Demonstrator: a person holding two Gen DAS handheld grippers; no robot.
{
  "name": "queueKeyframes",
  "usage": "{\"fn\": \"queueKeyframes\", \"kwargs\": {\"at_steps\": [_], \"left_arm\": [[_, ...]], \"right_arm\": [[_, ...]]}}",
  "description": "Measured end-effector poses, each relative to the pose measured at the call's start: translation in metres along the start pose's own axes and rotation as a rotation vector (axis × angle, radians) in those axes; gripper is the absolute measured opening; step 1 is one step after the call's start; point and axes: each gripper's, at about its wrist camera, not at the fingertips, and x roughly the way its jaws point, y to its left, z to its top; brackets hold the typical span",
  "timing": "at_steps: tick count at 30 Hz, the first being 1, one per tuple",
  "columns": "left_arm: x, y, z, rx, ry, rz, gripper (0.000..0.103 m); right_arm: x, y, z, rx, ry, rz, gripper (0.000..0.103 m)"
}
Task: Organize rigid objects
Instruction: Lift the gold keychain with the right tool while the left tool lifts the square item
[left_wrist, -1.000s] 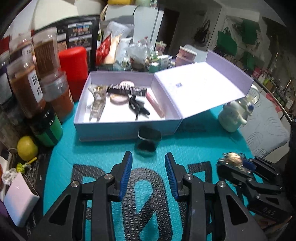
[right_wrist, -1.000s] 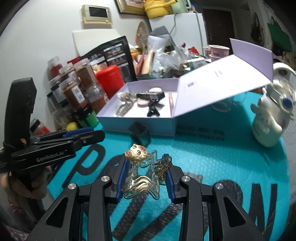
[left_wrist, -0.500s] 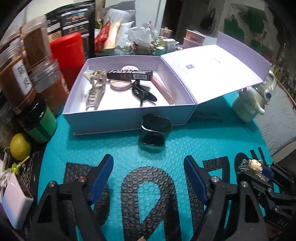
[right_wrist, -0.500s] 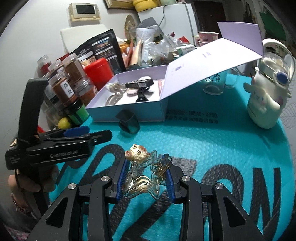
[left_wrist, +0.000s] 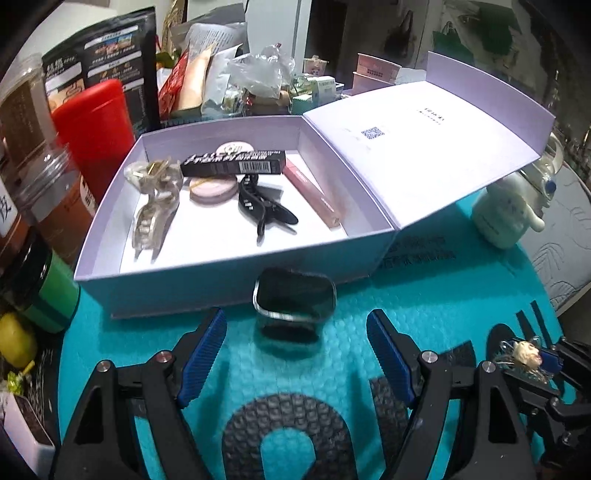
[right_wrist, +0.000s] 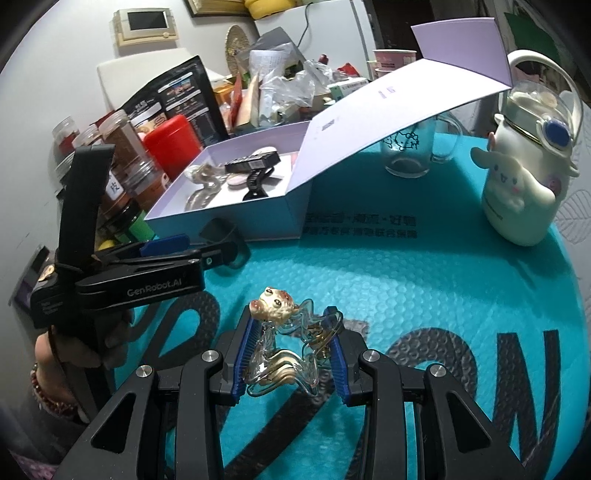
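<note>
Left claw (left_wrist: 295, 354) released, pads spread wide and nothing pressed between them; it hovers over the teal bubble mat (left_wrist: 443, 314) on the tabletop. Just ahead of its fingertips, roughly centred on the gap, stands a small dark square container (left_wrist: 293, 304) with a shiny rim, upright, right against the near wall of the open lilac box (left_wrist: 229, 273). Beyond that wall, inside the box: a clear hair clip (left_wrist: 155, 206) to the far left, a round pink compact (left_wrist: 214, 188), a black carton (left_wrist: 232, 162) lying across the back, a black hair clip (left_wrist: 262, 210) near centre, and a pink tube (left_wrist: 314, 194) toward the right. The box lid (left_wrist: 424, 147) is folded out to the right of the claw. Right claw (right_wrist: 291, 354) clenched on a clear hair clip with a small cream figure (right_wrist: 284, 343), the clip pinched between both blue pads and lifted off the mat. Seen from this claw, the left one lies to its left, held by a hand (right_wrist: 77, 350), and the box sits ahead and left. Ahead and right stand a glass mug (right_wrist: 410, 151) under the lid and a white character bottle (right_wrist: 524, 184).
</note>
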Motion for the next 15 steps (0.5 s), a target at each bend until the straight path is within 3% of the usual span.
{"fn": "queueKeyframes", "kwargs": {"at_steps": [3, 5, 6, 7, 15], "left_arm": [[0.008, -0.001, 0.002, 0.018, -0.001, 0.011, 0.078], [0.012, 0.000, 0.003, 0.020, -0.006, 0.009, 0.066], [0.014, 0.000, 0.003, 0.021, 0.003, 0.005, 0.052], [0.018, 0.000, 0.003, 0.017, 0.022, 0.000, 0.046], [0.012, -0.001, -0.004, 0.011, 0.014, 0.002, 0.046]], "right_arm": [[0.004, -0.002, 0.001, 0.008, 0.006, 0.001, 0.036], [0.005, -0.003, 0.001, 0.012, 0.011, 0.003, 0.036], [0.006, -0.003, 0.002, 0.014, 0.013, 0.004, 0.036], [0.007, -0.004, 0.002, 0.016, 0.015, 0.006, 0.036], [0.008, -0.005, 0.002, 0.014, 0.016, 0.007, 0.036]]}}
